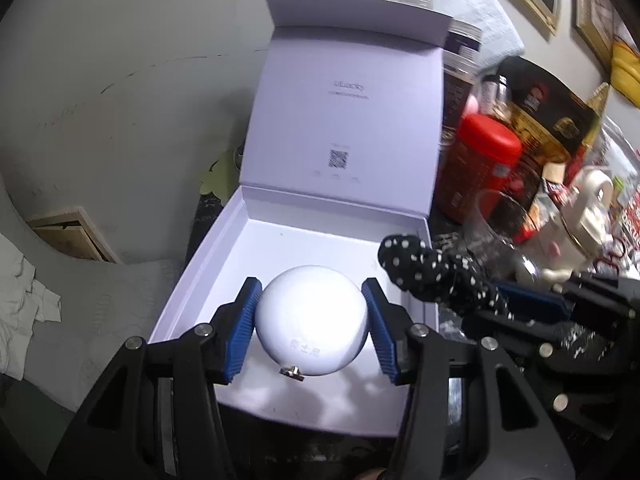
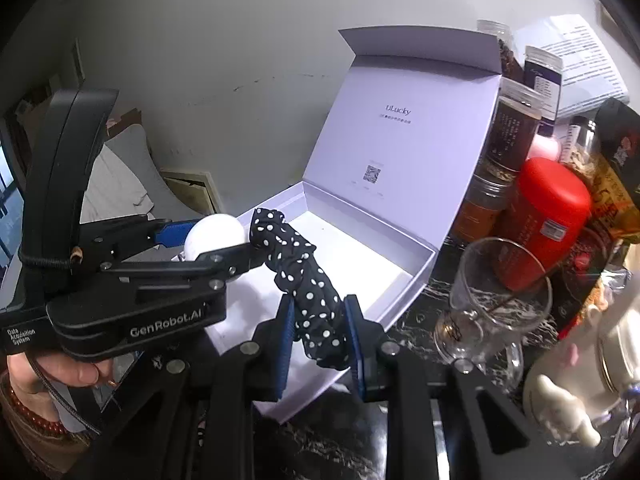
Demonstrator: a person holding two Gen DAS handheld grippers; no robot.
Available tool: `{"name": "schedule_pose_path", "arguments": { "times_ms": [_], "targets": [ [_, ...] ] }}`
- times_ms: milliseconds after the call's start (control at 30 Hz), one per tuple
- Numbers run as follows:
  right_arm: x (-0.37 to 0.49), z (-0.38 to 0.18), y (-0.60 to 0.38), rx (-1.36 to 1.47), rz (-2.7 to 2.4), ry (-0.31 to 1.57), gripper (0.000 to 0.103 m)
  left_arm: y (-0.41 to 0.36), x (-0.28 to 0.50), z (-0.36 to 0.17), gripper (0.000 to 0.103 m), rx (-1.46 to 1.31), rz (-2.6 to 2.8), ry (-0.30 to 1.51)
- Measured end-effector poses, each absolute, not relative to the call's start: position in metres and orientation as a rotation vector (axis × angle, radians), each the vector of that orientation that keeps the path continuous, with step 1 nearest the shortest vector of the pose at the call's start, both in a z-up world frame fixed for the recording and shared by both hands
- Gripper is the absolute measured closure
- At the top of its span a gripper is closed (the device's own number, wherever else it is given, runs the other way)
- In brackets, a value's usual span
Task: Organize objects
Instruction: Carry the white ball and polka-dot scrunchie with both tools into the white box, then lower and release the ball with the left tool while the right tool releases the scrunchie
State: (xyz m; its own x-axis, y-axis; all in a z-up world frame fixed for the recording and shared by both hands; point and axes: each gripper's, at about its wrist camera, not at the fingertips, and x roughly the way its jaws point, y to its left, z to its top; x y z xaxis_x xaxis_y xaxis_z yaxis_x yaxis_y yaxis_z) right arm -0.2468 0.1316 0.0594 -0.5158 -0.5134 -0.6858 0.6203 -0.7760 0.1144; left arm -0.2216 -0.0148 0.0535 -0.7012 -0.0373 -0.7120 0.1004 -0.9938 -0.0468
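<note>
White ball (image 1: 312, 320) clamped between left fingers (image 1: 244, 328) over box (image 1: 200, 264); right fingers (image 2: 285, 344) pinch dotted scrunchie (image 2: 308, 288).

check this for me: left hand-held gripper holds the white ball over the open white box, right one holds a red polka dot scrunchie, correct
Not quite: the scrunchie in the right hand-held gripper is black with white dots, not red, as the right wrist view shows. The rest holds: the left hand-held gripper clamps the white ball over the open white box.
</note>
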Motion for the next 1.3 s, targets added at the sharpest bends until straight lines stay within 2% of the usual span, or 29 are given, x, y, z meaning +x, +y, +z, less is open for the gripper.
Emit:
{"name": "schedule_pose_path", "arguments": {
  "times_ms": [533, 1100, 1300],
  "targets": [
    [-0.316, 0.06, 0.114, 0.974, -2.315, 0.158, 0.079, -0.065, -0.282, 0.048, 0.053, 1.131, -2.733, 0.272],
    [-0.349, 0.032, 0.097, 1.036, -2.275, 0.181, 0.079, -0.064, -0.304, 0.025, 0.053, 1.176, -2.71, 0.178],
    [-0.352, 0.022, 0.092, 1.055, -2.244, 0.186, 0.079, -0.073, -0.312, 0.009, 0.053, 1.248, -2.71, 0.227]
  ]
}}
